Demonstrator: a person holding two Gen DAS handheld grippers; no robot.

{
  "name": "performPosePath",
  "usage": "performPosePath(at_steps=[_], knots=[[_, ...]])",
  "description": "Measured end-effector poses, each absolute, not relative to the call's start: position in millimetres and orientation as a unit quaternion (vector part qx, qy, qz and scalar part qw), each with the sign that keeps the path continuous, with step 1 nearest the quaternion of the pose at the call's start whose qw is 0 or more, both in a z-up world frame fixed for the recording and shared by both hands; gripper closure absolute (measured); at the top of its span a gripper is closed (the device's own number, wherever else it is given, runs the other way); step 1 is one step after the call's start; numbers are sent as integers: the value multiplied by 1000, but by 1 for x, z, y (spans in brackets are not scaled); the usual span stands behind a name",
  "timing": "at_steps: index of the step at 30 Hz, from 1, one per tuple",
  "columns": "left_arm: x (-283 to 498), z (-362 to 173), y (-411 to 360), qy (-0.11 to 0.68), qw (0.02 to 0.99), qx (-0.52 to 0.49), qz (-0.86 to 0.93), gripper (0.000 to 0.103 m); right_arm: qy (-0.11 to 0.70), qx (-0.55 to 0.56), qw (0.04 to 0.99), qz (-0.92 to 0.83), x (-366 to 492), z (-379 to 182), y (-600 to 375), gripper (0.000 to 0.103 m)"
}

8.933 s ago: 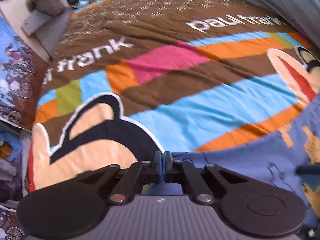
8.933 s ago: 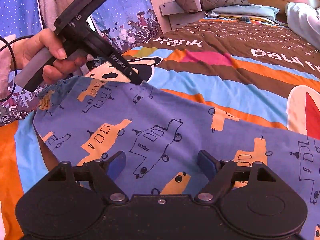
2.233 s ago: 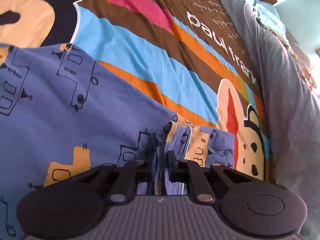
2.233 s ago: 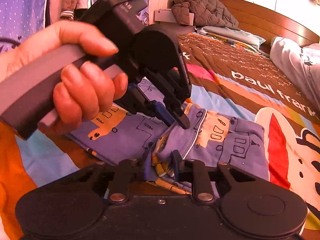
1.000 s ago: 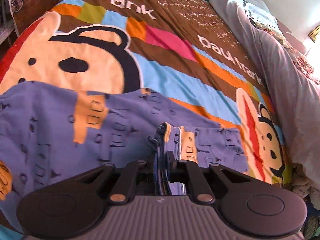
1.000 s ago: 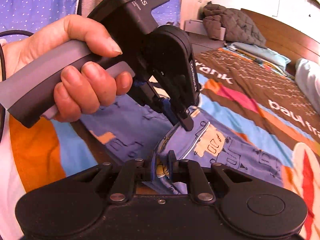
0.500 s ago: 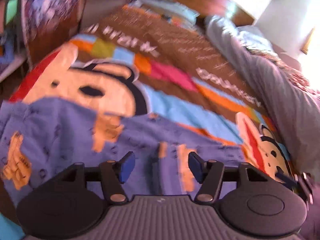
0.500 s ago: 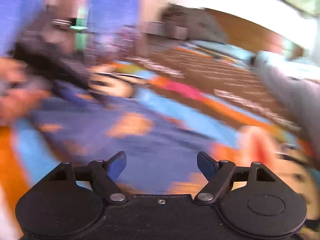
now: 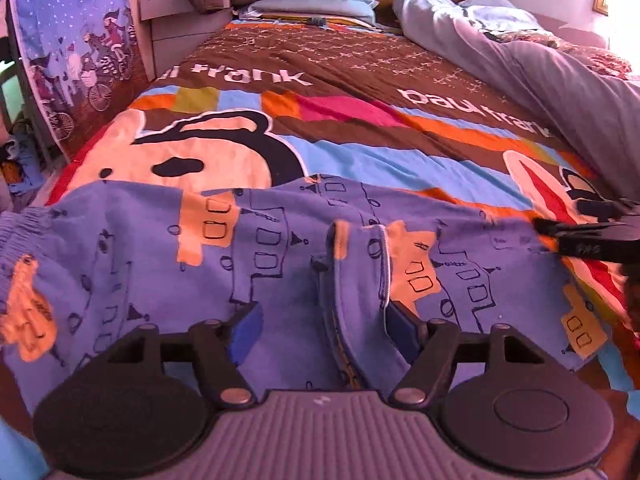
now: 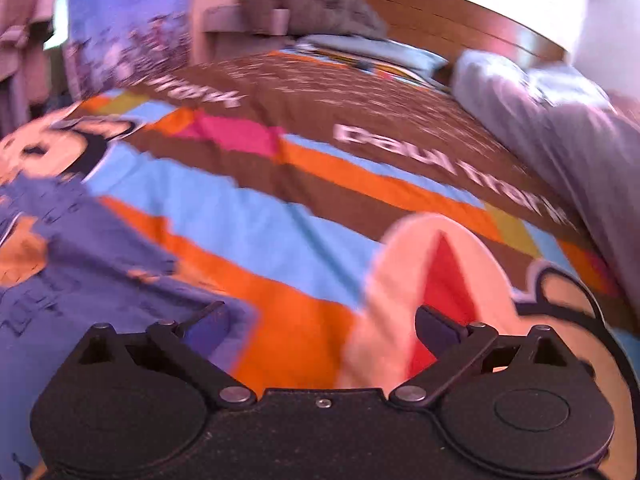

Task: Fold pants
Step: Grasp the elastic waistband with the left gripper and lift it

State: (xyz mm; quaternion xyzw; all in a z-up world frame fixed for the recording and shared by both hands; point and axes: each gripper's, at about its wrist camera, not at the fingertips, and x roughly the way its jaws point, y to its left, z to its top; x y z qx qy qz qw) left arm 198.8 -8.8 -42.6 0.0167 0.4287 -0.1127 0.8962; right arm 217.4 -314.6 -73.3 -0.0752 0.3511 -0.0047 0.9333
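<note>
Now our left gripper [image 9: 320, 330] has just opened wide, with a raised fold of the blue pants [image 9: 132, 264] loose between its jaws. Our right gripper [image 10: 320, 326] has just opened too, empty over the bedspread [image 10: 256, 232], pants at lower left.

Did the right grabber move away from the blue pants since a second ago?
Yes. The right gripper, jaws just opened and empty, slid rightward off the pants, over the bedspread's orange stripe toward its monkey face.

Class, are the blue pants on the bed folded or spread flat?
Folded: the pants lie doubled, cuffs atop the lower layer.
</note>
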Motion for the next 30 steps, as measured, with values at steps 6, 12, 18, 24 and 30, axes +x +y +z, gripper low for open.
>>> performPosePath(at_steps=[6,12,18,24,30], knots=[[168,-29,-1,407,907,5,-109,14,351,-24,935,54,164,-45,-314,9],[154,-44,0,421,902,39,-90,9,398,-98,911,47,136,-62,-280,3],[153,-46,5,418,903,27,-90,7,402,-73,912,33,132,-53,-285,4],[154,-47,6,423,901,22,-92,4,385,-27,922,17,183,-44,-296,1],[157,-48,11,429,898,5,-100,3,431,13,902,-1,226,-78,-309,1]])
